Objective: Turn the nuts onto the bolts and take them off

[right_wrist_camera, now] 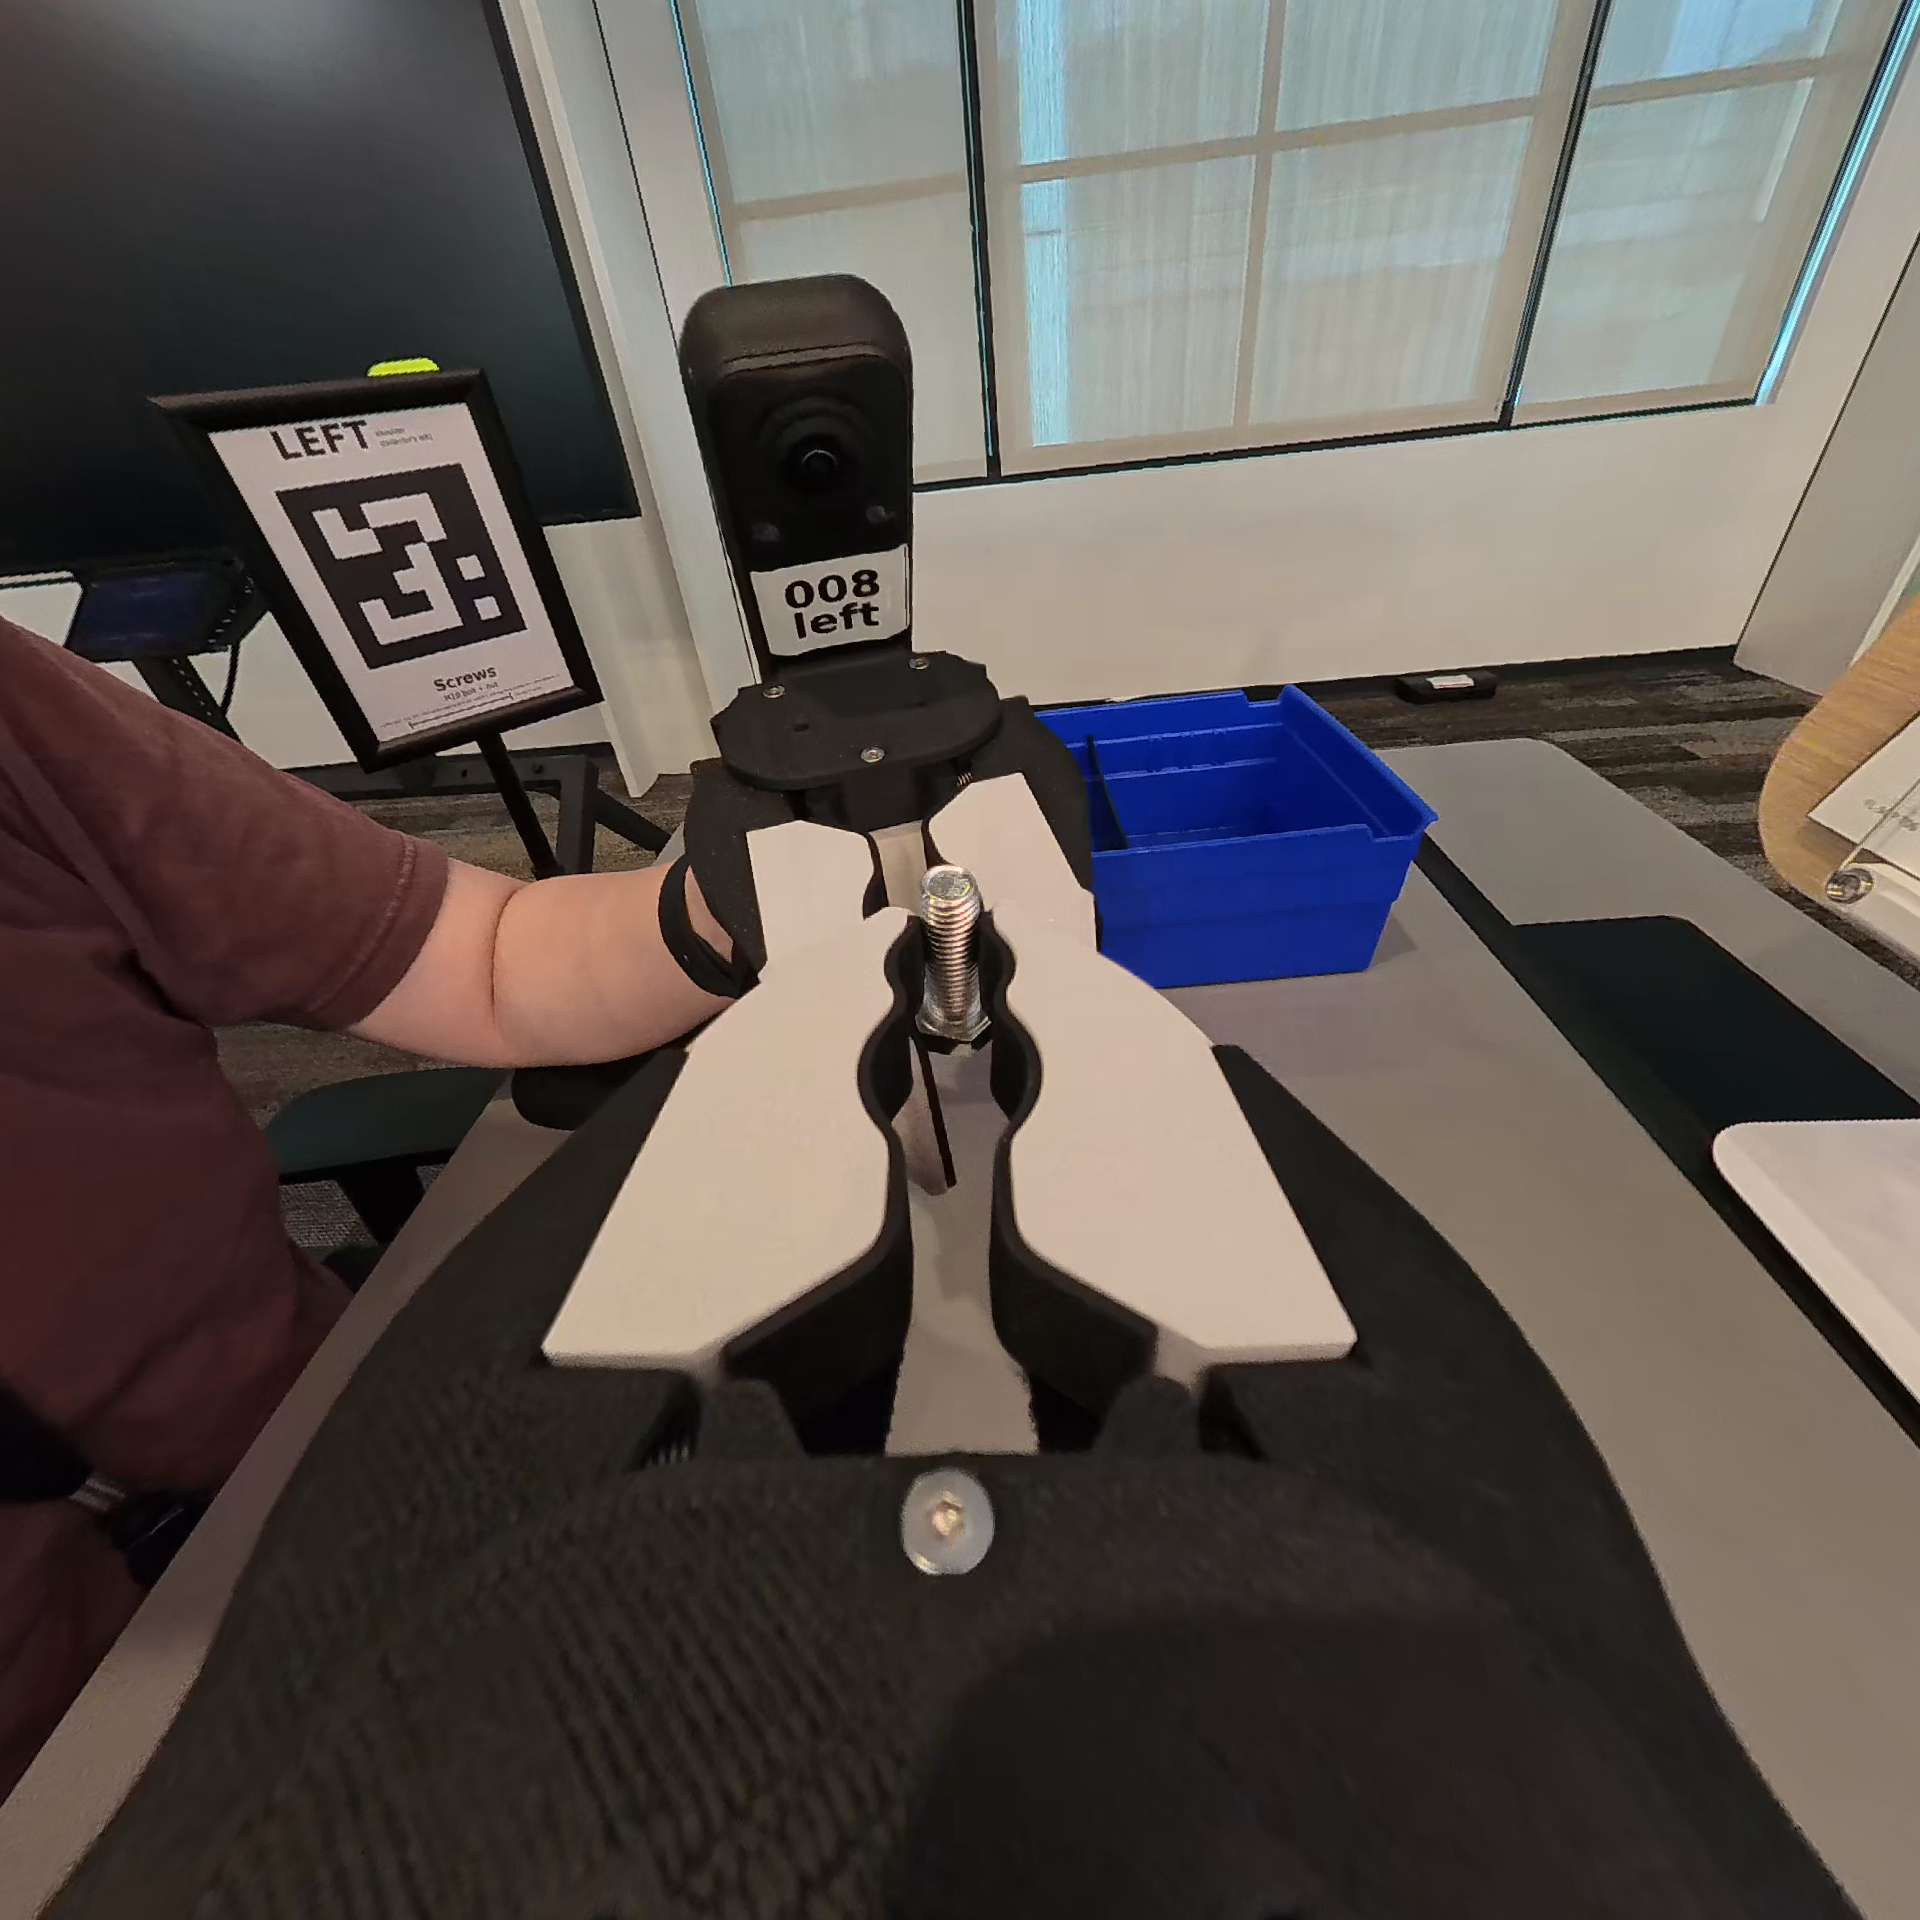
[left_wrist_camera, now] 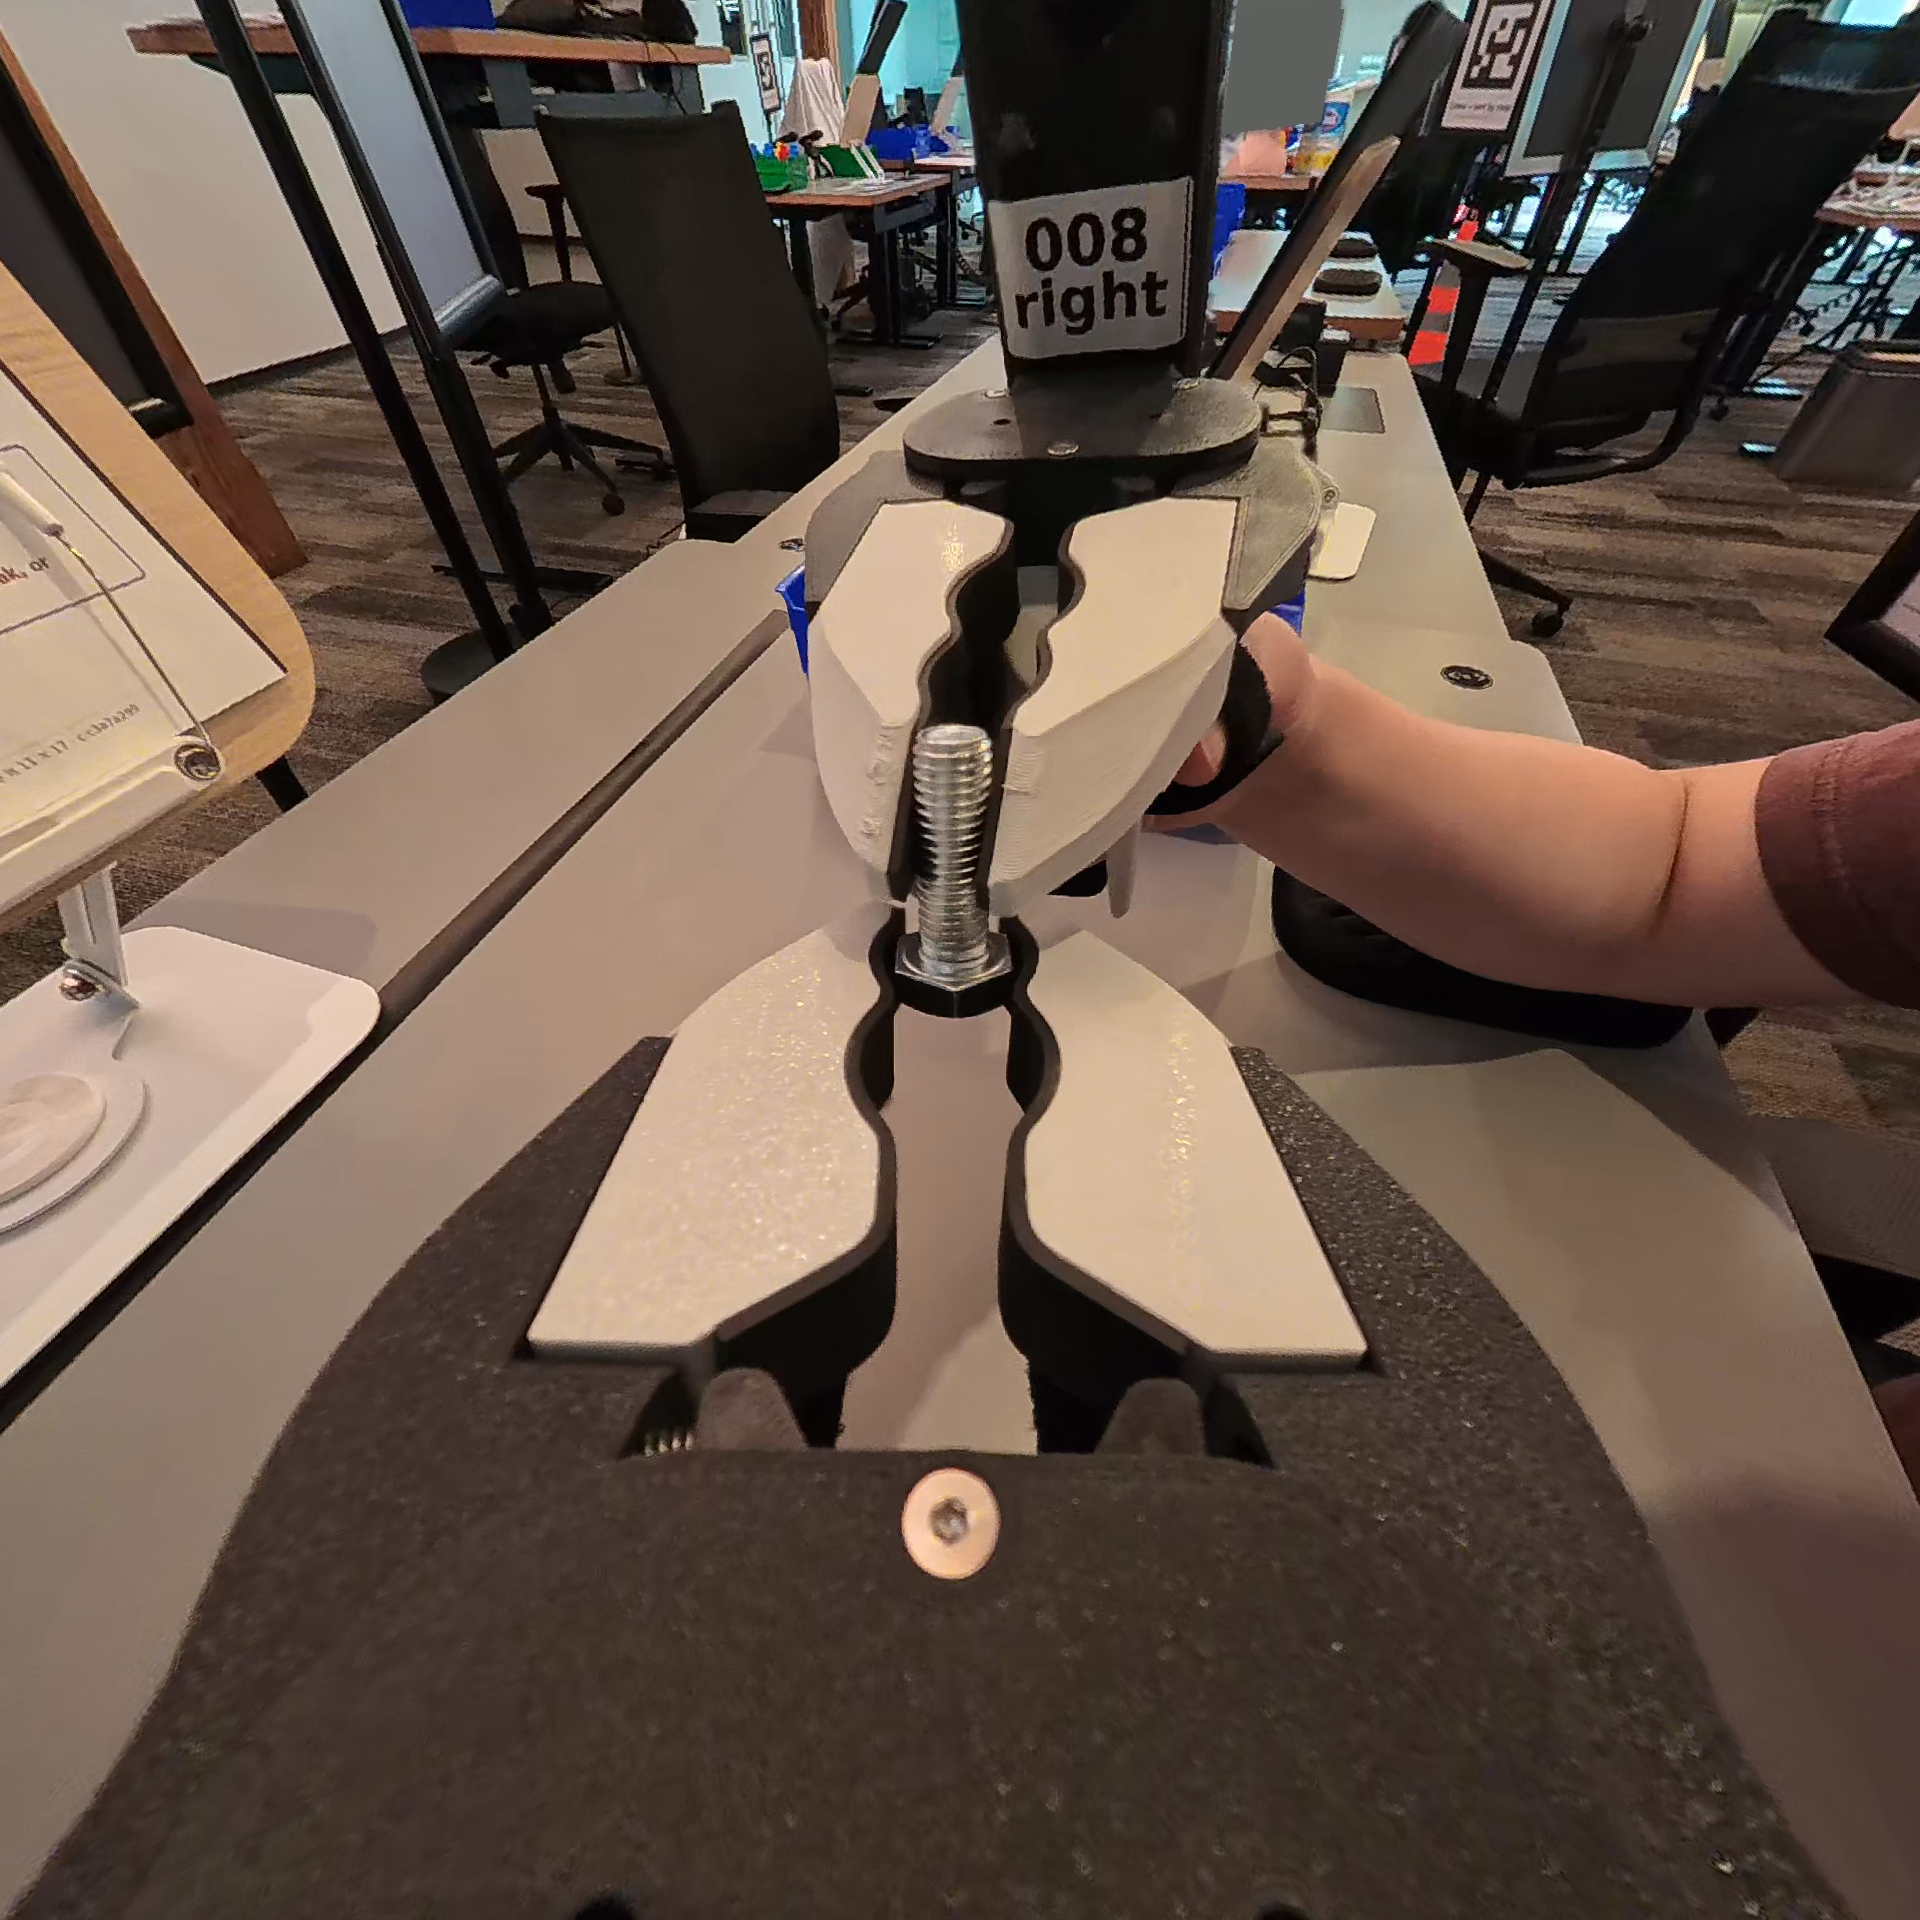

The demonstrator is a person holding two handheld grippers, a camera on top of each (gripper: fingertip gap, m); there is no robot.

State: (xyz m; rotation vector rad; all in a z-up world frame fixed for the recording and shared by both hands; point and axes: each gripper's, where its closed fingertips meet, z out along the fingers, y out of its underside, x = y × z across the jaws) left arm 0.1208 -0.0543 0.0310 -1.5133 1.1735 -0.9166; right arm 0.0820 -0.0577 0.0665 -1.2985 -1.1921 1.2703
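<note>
The silver threaded steel bolt (left_wrist_camera: 951,810) stands upright between my two tools, free threaded end up, above the grey tabletop (left_wrist_camera: 582,831). At its lower end is a silver hexagonal piece (left_wrist_camera: 951,971); I cannot tell whether that is the nut or the bolt's own head. My left gripper (left_wrist_camera: 951,961) comes in low and level. Its white fingers are nearly closed, and the round notch at their tips wraps the hexagonal piece. My right gripper (right_wrist_camera: 951,940) comes from the opposite side and sits higher. Its jaws are drawn in to a narrow gap with the threaded shank pinched between them, just above the left tips. What matters is that the bolt's long axis is vertical and runs across both sets of fingers, so I judge any turning must go about that upright line, one tool twisting while the other holds. The empty blue plastic bin (right_wrist_camera: 1247,831) sits behind, well apart.
</note>
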